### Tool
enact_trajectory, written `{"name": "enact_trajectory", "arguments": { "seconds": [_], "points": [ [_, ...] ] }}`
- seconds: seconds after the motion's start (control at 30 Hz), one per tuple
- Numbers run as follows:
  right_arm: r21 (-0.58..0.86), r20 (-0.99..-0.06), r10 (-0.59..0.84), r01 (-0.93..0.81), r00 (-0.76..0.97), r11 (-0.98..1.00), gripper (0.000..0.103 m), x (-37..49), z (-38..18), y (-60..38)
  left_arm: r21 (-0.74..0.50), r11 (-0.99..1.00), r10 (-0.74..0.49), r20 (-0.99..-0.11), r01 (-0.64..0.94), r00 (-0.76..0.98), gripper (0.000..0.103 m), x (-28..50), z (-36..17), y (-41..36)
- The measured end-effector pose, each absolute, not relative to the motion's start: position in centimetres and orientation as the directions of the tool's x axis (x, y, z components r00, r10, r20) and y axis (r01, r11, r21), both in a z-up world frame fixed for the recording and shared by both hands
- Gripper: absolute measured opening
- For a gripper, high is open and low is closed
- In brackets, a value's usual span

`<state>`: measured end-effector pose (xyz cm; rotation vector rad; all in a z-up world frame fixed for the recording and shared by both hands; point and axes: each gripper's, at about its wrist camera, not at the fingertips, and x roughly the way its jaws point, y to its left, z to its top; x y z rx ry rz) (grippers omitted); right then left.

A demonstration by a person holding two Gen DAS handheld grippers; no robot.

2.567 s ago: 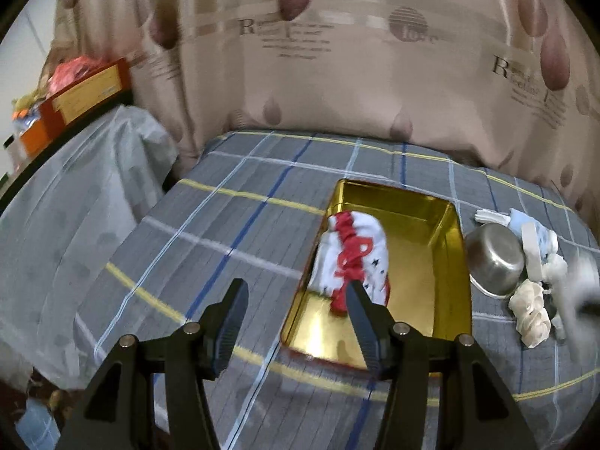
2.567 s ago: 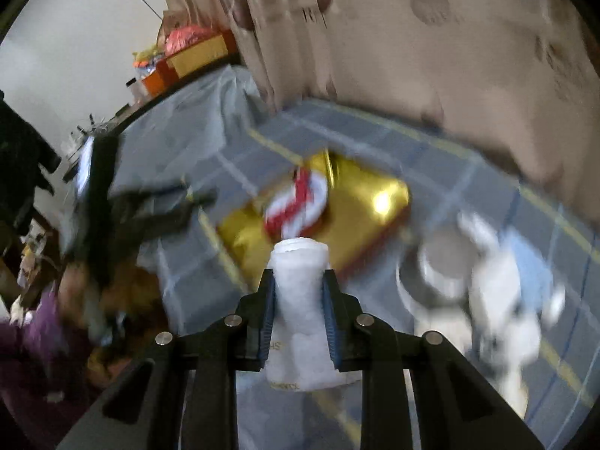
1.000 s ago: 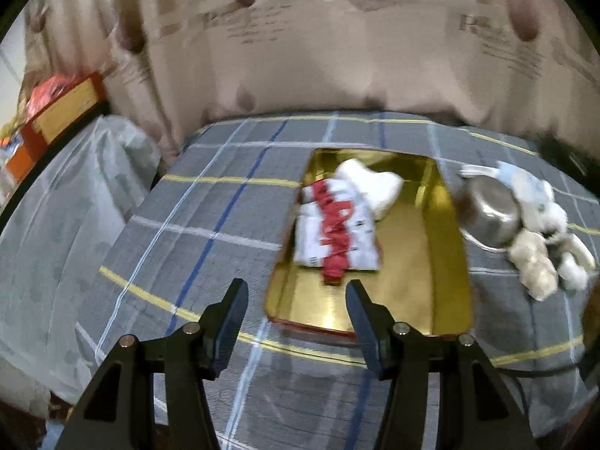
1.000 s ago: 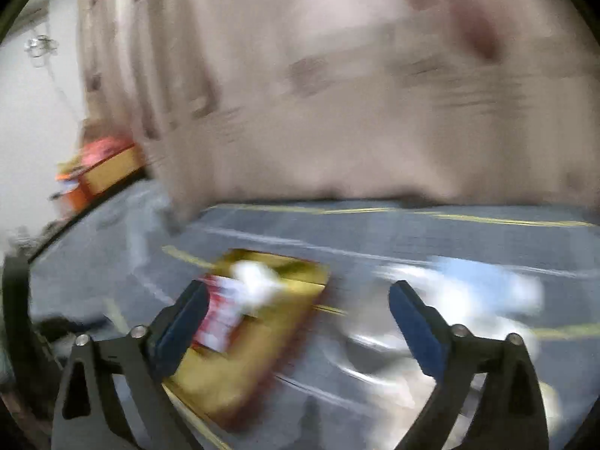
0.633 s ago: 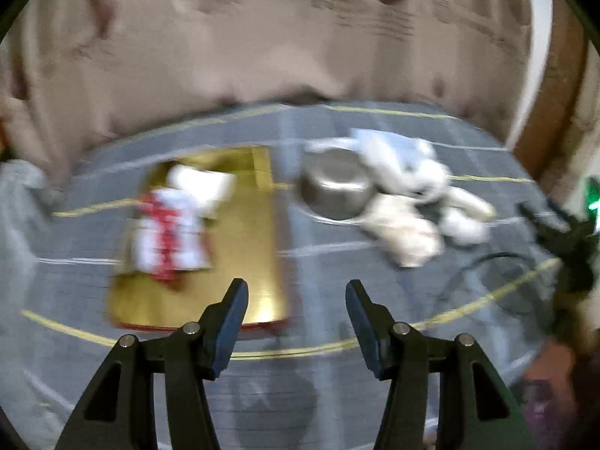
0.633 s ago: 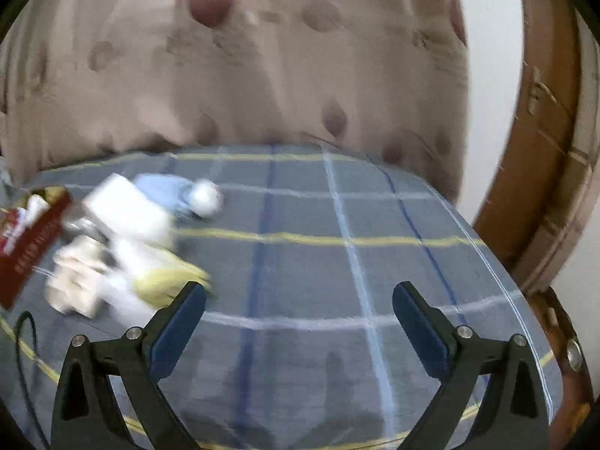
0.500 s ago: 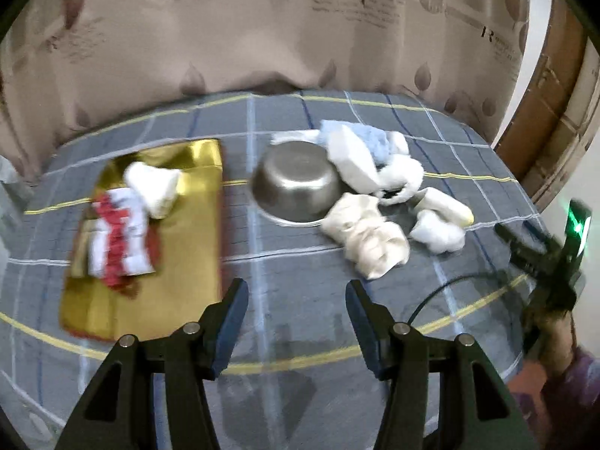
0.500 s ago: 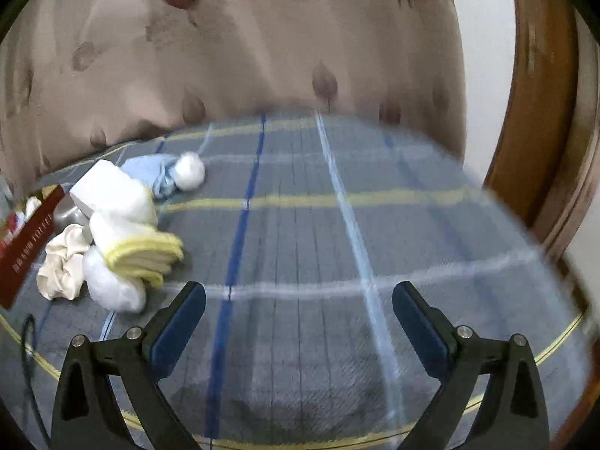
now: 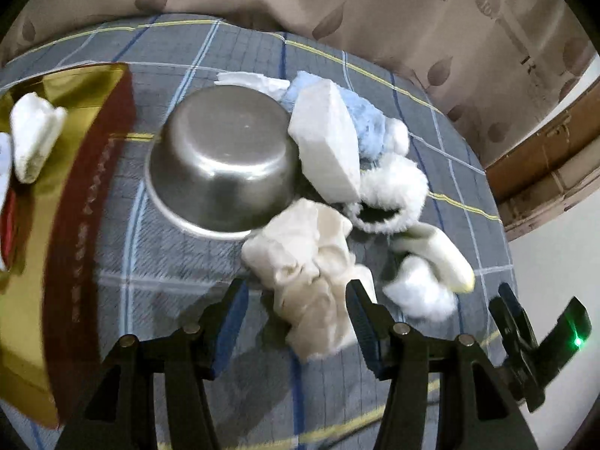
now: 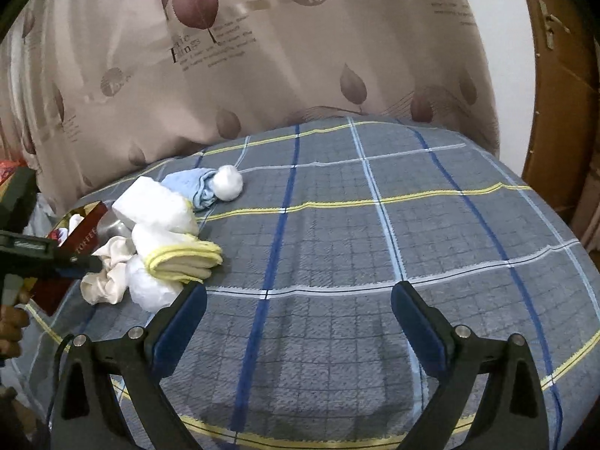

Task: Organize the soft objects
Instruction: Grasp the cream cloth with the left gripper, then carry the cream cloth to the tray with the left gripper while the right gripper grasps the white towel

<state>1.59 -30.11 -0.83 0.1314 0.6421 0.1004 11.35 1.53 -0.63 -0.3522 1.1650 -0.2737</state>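
Through your left wrist camera, your left gripper point(image 9: 296, 309) stands partly open with nothing clamped: the cream crumpled cloth point(image 9: 313, 268) lies between the two fingers, its near end reaching down past the tips, and whether the right finger brushes its edge cannot be told. The gripper tilts steeply down at the plaid bedcover point(image 9: 232, 48). Just beyond the cloth sits one upturned steel bowl point(image 9: 221, 165). To the right of the jaws lie one fluffy white ring point(image 9: 393, 195), one white sock with a yellow toe point(image 9: 438, 257) and one white puff point(image 9: 420, 294); beyond the bowl, one white folded block point(image 9: 328, 138) leans on one pale blue fuzzy piece point(image 9: 369, 123), with a crumpled white piece point(image 9: 255, 80) behind. Far left of the jaws is one gold tin point(image 9: 75, 86) holding a white folded sock point(image 9: 32, 137) (a red and white item beside it is cut off by the frame edge). Your right gripper point(image 9: 540, 348) shows at the far right edge.

Through your right wrist camera, your right gripper point(image 10: 298, 317) is spread wide and holds nothing; only bare bedcover point(image 10: 431, 225) lies between its fingers. It points moderately downward. The whole soft pile sits well left of the jaws: the cream cloth point(image 10: 105, 277), the yellow-edged sock point(image 10: 183, 257), the white block point(image 10: 157, 206), the blue piece point(image 10: 191, 183) with its white pompom point(image 10: 227, 183). Your left gripper point(image 10: 80, 264) reaches over that pile, and your hand point(image 10: 11, 328) shows at the left edge.
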Motion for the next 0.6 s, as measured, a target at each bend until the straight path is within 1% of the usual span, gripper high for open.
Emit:
{"name": "enact_trajectory", "arguments": {
  "seconds": [0.17, 0.3, 0.33, 0.37, 0.5, 0.6],
  "points": [
    [0.173, -0.583, 0.160, -0.071, 0.797, 0.982, 0.098, 1.6, -0.8, -30.2, -0.364, 0.931, -0.350, -0.867, 0.028, 0.356, 0.055, 13.2, -2.2, 0.0],
    [0.182, -0.593, 0.180, -0.088, 0.785, 0.979, 0.098, 1.8, -0.9, -30.1, -0.312, 0.949, -0.303, -0.870, 0.041, 0.389, 0.055, 13.8, -2.2, -1.0],
    [0.182, -0.594, 0.181, -0.088, 0.784, 0.979, 0.098, 1.8, -0.9, -30.1, -0.291, 0.956, -0.285, -0.875, 0.045, 0.391, 0.036, 14.0, -2.3, -1.4],
    [0.184, -0.595, 0.183, -0.089, 0.783, 0.979, 0.098, 1.8, -0.9, -30.2, -0.273, 0.961, -0.271, -0.877, 0.053, 0.396, 0.008, 14.4, -2.4, -1.8],
    [0.188, -0.595, 0.183, -0.086, 0.783, 0.978, 0.098, 1.8, -1.0, -30.2, -0.217, 0.969, -0.245, -0.881, 0.114, 0.404, 0.008, 14.0, -2.5, -3.4],
    [0.190, -0.596, 0.184, -0.085, 0.782, 0.978, 0.098, 1.8, -1.1, -30.1, -0.201, 0.971, -0.237, -0.858, 0.127, 0.457, 0.008, 12.6, -1.4, -3.6]
  ]
}}
